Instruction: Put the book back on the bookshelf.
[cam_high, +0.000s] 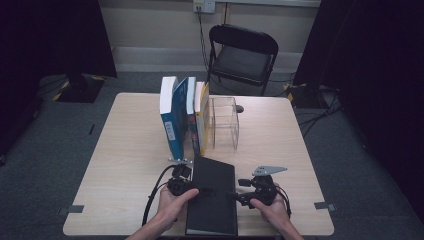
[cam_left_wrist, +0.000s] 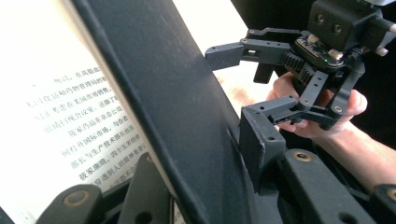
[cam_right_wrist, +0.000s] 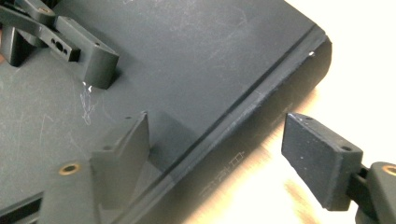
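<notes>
A large black hardcover book (cam_high: 212, 195) lies flat at the six o'clock edge of the pale wooden counter (cam_high: 130, 150). The left claw (cam_high: 206, 191) pinches its front cover from the nine o'clock side, lifting it off the printed pages. The right claw (cam_high: 235, 196) is spread, straddling the book's three o'clock spine edge; whether it presses the book is unclear.

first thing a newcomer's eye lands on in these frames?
The large black hardcover book lying flat at the near edge of the pale wooden table, between the two hands. The left gripper is clamped on its front cover, lifted off the printed pages in the left gripper view, while the right gripper straddles the spine edge, jaws open. Behind it, upright blue, white and yellow books lean beside a clear plastic box.
</notes>
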